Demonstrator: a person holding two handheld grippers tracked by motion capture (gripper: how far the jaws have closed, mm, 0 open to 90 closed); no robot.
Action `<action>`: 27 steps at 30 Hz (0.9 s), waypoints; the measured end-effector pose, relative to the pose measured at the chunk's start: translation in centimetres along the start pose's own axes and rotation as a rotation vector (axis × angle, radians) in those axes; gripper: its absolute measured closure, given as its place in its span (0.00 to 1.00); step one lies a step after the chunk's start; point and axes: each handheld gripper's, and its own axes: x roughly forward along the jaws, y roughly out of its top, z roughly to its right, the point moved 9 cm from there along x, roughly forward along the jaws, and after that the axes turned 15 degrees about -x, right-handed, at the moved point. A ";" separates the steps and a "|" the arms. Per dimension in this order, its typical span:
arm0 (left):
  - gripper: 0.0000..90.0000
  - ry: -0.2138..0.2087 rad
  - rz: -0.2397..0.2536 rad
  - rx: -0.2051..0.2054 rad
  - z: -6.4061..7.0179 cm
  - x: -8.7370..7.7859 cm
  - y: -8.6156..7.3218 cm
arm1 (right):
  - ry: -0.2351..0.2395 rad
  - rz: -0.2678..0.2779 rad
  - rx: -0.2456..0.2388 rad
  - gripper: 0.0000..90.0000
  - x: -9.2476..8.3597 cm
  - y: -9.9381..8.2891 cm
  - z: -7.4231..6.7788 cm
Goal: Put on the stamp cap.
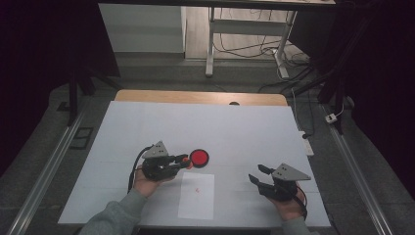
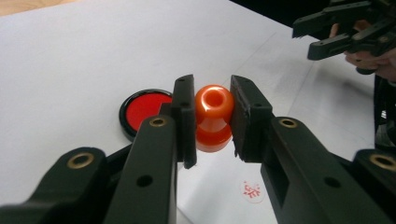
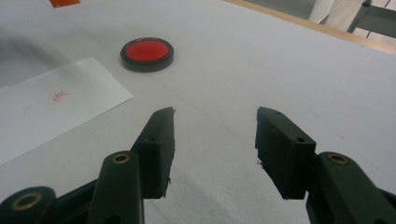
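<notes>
My left gripper is shut on an orange knob-shaped stamp, pads pressing its sides, held just above the white table. Close beyond it lies a round black ink pad with a red centre. A white paper sheet lies near the front edge and bears a small red stamp mark. To the right of the sheet my right gripper is open, with nothing between its jaws.
The table is covered in white, with a wooden strip along its far edge. Beyond it stand a desk frame and loose cables on the floor. Metal rails run along both sides of the table.
</notes>
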 end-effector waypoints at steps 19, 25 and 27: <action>0.81 0.050 0.017 -0.016 -1.8 -0.5 0.4 | -0.031 -0.008 0.027 0.52 -1.0 -1.0 1.2; 0.80 0.087 0.017 -0.018 -2.9 -0.3 0.6 | -0.031 -0.012 0.028 0.52 -0.9 -1.1 1.2; 0.80 0.101 0.017 -0.019 -3.2 -0.1 0.8 | -0.031 -0.013 0.027 0.52 -0.9 -1.1 1.2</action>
